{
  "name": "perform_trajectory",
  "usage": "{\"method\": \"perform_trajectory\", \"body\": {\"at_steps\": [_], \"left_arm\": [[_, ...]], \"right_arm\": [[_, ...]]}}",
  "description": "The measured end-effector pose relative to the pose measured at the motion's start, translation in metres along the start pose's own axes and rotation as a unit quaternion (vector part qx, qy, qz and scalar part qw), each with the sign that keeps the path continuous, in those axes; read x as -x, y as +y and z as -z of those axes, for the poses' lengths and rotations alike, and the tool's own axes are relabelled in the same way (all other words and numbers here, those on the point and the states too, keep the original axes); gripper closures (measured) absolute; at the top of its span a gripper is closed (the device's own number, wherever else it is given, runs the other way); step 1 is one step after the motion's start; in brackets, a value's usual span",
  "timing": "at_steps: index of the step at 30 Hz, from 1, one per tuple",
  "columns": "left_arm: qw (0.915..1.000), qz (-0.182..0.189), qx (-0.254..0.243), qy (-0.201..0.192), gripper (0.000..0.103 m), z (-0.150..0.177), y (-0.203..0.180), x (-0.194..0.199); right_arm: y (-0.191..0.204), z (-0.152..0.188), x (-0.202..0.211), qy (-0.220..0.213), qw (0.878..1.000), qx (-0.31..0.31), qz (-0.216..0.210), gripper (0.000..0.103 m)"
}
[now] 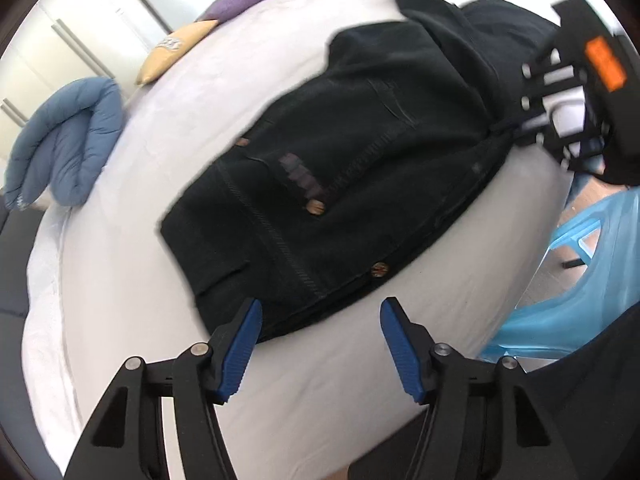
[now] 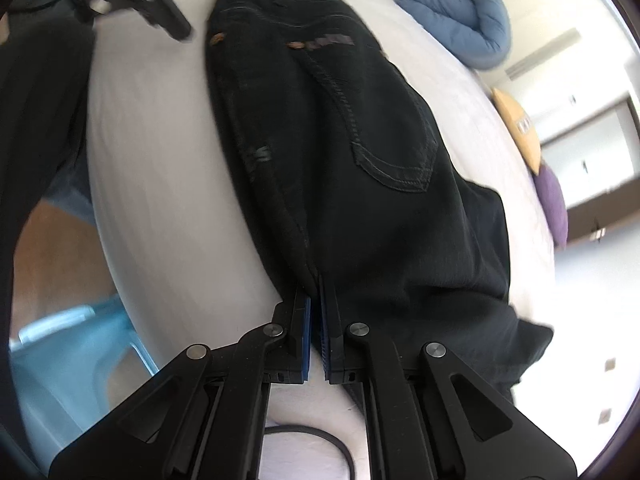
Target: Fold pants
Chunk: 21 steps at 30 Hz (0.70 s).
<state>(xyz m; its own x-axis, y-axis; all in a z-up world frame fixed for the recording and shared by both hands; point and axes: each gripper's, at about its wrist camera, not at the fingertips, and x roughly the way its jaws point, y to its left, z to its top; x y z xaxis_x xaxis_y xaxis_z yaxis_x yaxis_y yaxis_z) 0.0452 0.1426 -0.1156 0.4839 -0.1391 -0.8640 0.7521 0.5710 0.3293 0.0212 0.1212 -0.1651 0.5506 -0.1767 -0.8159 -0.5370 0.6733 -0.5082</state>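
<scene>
On bed: I saw black denim pants (image 1: 340, 160) lying flat on the white bedsheet (image 1: 132, 280).
Left gripper (image 1: 320, 344): I held it wide apart, hovering near the waistband.
Right gripper (image 2: 315, 332): I had it clamped on pants fabric.
Far side: blue quilted duvet (image 1: 64, 144).

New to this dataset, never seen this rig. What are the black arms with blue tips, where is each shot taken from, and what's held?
No robot: a person holds a two-finger gripper in each hand, each with a fisheye camera looking along its blue-padded fingers. One view is from the left gripper, open and hovering at the waistband end of the black denim pants. The other is from the right gripper, shut on the pants' fabric at the opposite end. The pants lie on a white-sheeted bed, beside a folded blue quilt.
</scene>
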Motion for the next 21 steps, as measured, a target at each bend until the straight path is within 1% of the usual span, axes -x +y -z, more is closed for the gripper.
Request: {"method": "perform_trajectory", "body": {"at_steps": [1, 3, 5, 6, 7, 9, 10, 11, 12, 13, 14, 15, 16, 17, 18, 19, 21], "left_arm": [[0.9999, -0.005, 0.009, -0.005, 0.039, -0.005, 0.004, 0.007], [0.9985, -0.005, 0.04, -0.036, 0.039, -0.024, 0.011, 0.023], [0.994, 0.015, 0.082, -0.071, 0.039, -0.05, 0.014, 0.029], [0.9918, 0.026, 0.097, -0.079, 0.039, -0.066, 0.011, 0.022], [0.9916, 0.031, 0.101, -0.075, 0.039, -0.076, 0.006, 0.013], [0.9921, 0.043, 0.111, -0.041, 0.04, -0.092, -0.007, -0.022], [0.9914, 0.057, 0.117, -0.019, 0.046, -0.097, -0.015, -0.044], [0.9888, 0.076, 0.128, 0.009, 0.049, -0.098, -0.023, -0.068], [0.9866, 0.08, 0.14, 0.024, 0.05, -0.095, -0.028, -0.081], [0.9837, 0.078, 0.162, 0.009, 0.049, -0.091, -0.028, -0.086], [0.9795, 0.083, 0.184, 0.003, 0.049, -0.089, -0.025, -0.087], [0.9754, 0.087, 0.202, 0.003, 0.049, -0.087, -0.022, -0.086], [0.9746, 0.083, 0.208, 0.007, 0.049, -0.087, -0.023, -0.085], [0.9766, 0.074, 0.202, 0.011, 0.049, -0.088, -0.026, -0.084], [0.9786, 0.066, 0.195, 0.014, 0.049, -0.089, -0.03, -0.084], [0.9785, 0.062, 0.196, 0.017, 0.049, -0.091, -0.031, -0.085], [0.9749, 0.071, 0.21, 0.019, 0.049, -0.092, -0.028, -0.088]], "right_arm": [[-0.003, 0.001, -0.001, -0.005, 1.0, -0.013, -0.002, 0.099], [-0.007, 0.003, -0.003, -0.014, 0.999, -0.03, -0.005, 0.099], [-0.009, 0.004, -0.005, -0.021, 0.999, -0.044, -0.005, 0.099], [-0.011, 0.005, -0.005, -0.026, 0.998, -0.052, -0.005, 0.099], [-0.012, 0.006, -0.006, -0.03, 0.998, -0.057, -0.006, 0.099], [-0.017, 0.01, -0.006, -0.042, 0.997, -0.07, -0.011, 0.098], [-0.02, 0.012, -0.006, -0.05, 0.995, -0.08, -0.017, 0.098], [-0.025, 0.015, -0.004, -0.057, 0.994, -0.093, -0.027, 0.096], [-0.032, 0.019, -0.002, -0.063, 0.991, -0.111, -0.042, 0.094], [-0.044, 0.026, 0.003, -0.07, 0.986, -0.14, -0.062, 0.088], [-0.053, 0.031, 0.005, -0.07, 0.981, -0.163, -0.084, 0.077], [-0.071, 0.041, 0.007, -0.071, 0.967, -0.208, -0.13, 0.068], [-0.088, 0.052, 0.01, -0.078, 0.951, -0.25, -0.162, 0.043], [-0.116, 0.072, 0.015, -0.1, 0.925, -0.314, -0.188, 0.03], [-0.135, 0.086, 0.019, -0.116, 0.909, -0.351, -0.191, 0.028], [-0.167, 0.11, 0.02, -0.138, 0.883, -0.405, -0.195, 0.028], [-0.222, 0.148, 0.012, -0.152, 0.834, -0.491, -0.199, 0.028]]}}
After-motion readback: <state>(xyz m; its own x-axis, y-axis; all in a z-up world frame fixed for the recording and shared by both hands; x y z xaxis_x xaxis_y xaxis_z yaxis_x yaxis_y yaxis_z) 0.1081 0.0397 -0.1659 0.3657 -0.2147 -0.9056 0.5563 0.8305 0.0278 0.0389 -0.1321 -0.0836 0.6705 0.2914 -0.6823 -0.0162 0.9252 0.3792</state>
